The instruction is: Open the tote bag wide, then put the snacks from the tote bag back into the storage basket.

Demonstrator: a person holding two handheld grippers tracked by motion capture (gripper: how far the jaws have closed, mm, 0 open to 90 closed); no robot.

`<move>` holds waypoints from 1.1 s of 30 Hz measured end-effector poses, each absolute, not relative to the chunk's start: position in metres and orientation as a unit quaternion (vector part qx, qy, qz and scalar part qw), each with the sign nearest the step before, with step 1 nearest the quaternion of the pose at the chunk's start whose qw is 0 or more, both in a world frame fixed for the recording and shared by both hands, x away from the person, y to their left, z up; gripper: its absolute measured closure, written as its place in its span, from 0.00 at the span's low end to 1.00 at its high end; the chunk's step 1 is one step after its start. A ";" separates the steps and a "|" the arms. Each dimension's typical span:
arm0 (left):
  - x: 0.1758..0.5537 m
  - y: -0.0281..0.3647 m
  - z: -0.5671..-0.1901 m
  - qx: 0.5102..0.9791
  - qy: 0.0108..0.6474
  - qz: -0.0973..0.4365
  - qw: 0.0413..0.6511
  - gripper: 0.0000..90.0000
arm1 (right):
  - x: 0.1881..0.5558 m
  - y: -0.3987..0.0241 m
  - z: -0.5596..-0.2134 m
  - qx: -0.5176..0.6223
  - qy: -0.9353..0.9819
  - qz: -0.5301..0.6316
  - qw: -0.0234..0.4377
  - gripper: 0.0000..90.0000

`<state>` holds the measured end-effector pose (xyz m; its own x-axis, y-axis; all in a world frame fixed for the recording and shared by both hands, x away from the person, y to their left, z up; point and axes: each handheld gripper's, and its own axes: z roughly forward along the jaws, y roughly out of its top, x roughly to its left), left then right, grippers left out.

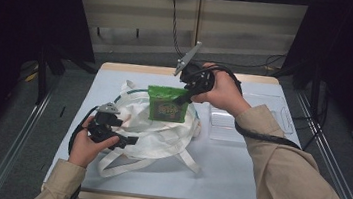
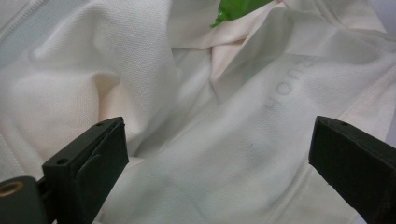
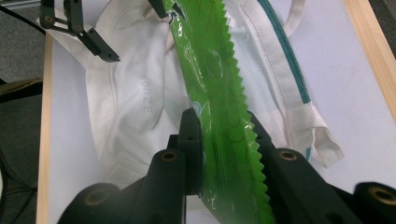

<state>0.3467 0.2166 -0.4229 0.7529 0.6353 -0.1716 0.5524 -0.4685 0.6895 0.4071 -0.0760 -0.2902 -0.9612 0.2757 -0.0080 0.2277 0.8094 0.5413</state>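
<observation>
Above white cloth tote bag (image 1: pixel 161 128), my right gripper (image 3: pixel 224 140) pinches glossy green serrated-edge snack packet (image 3: pixel 215 84); left gripper (image 2: pixel 219 154) spread; bag's faint print unreadable.

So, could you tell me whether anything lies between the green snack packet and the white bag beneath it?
Nothing visible does. The right gripper holds the green snack packet above the white bag, and the left gripper, its jaws apart, sits at the bag's near side, clear of the packet.

A lab-style recording booth. Black curtains (image 1: pixel 17 21) flank the wood-edged tabletop (image 1: pixel 216 174). Cables (image 1: pixel 175 24) hang past the right claw (image 1: pixel 184 98).
</observation>
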 end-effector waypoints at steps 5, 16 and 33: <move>0.348 0.216 -0.423 0.855 0.350 0.053 0.380 0.05 | 0.409 -0.079 -0.285 0.141 0.950 0.275 0.037 0.83; 0.346 0.213 -0.424 0.859 0.348 0.054 0.372 0.05 | 0.411 -0.095 -0.271 0.151 0.947 0.279 0.037 0.84; 0.346 0.209 -0.423 0.861 0.343 0.053 0.373 0.05 | 0.408 -0.130 -0.242 0.171 0.947 0.269 0.032 0.88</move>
<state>0.3463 0.2090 -0.4234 0.7589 0.6300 -0.1650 0.5513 -0.4865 0.6778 0.4084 -0.1296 -0.2422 -0.9394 0.3415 0.0306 0.3067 0.7971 0.5202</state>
